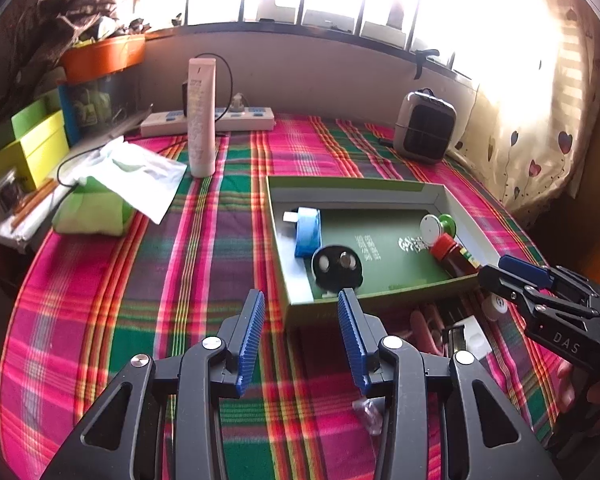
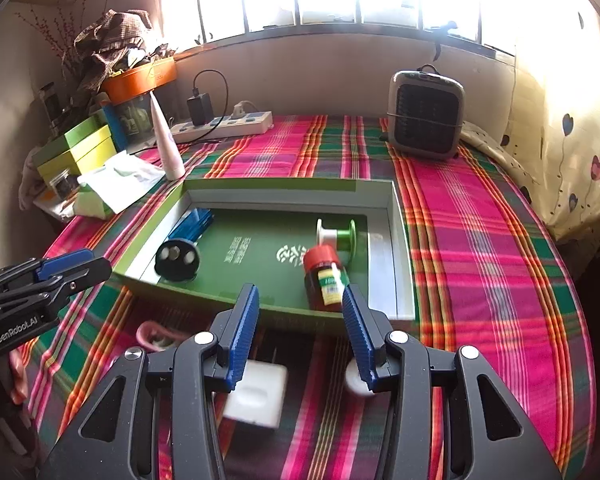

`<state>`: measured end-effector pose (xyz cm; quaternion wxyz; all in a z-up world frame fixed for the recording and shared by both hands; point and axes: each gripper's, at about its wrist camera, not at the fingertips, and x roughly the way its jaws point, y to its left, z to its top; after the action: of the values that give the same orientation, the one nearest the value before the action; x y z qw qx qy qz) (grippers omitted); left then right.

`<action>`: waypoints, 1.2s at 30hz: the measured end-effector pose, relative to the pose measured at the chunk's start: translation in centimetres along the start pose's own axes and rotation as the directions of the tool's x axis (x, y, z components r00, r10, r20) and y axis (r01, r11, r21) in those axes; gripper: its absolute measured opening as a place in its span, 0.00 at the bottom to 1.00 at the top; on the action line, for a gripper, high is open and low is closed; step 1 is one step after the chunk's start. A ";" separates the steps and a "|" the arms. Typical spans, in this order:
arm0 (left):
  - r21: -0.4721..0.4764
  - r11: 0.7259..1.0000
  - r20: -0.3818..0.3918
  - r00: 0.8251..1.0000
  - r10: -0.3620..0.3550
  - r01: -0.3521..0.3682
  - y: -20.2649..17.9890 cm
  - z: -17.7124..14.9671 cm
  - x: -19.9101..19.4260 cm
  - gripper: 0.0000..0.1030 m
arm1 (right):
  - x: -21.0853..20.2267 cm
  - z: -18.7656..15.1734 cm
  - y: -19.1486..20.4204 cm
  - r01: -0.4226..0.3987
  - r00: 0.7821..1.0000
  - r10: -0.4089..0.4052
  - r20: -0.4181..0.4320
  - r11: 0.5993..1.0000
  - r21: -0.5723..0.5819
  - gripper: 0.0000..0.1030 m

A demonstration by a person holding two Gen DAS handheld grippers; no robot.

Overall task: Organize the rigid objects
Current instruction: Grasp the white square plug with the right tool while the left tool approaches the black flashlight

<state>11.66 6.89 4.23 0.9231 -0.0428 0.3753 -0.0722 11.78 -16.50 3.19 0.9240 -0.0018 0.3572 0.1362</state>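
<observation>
Plaid cloth (image 2: 480,240): pink, green and orange; covers the whole surface under everything.
Green box (image 2: 396,208): shallow, open-topped, mid-scene; white inner walls, green floor with white print.
Heater (image 2: 426,114): grey, far right, upright by the wall.
Power strip (image 2: 224,126): far, along the wall, black charger plugged in.
Pink tube (image 1: 201,118): stands upright, far left of the box.
Blue plug (image 1: 308,230): lies in the box, far-left part.
Black round piece (image 2: 177,261): in the box, near-left corner, just beside the blue plug.
Red-capped bottle (image 2: 323,278): on its side in the box, near-right part.
Green spool (image 2: 336,236): in the box, just beyond the bottle.
White block (image 2: 256,394): on the cloth, outside the box, near side, below the right gripper.
Left gripper (image 1: 300,300): fingers spread, nothing between, at the box's near-left corner.
Right gripper (image 2: 298,296): fingers spread, empty, over the box's near wall.
</observation>
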 end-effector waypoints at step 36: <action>0.057 0.986 -0.095 0.984 -0.151 0.157 -1.7 -3.4 -0.1 0.37 | 1.1 -4.2 2.6 0.014 0.992 -0.019 -0.121 0.999 -0.039 0.44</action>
<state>9.01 5.15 2.11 0.8977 -0.0388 0.4097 -0.1574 9.11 -14.16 -0.43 0.9015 -0.0307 0.4101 0.1350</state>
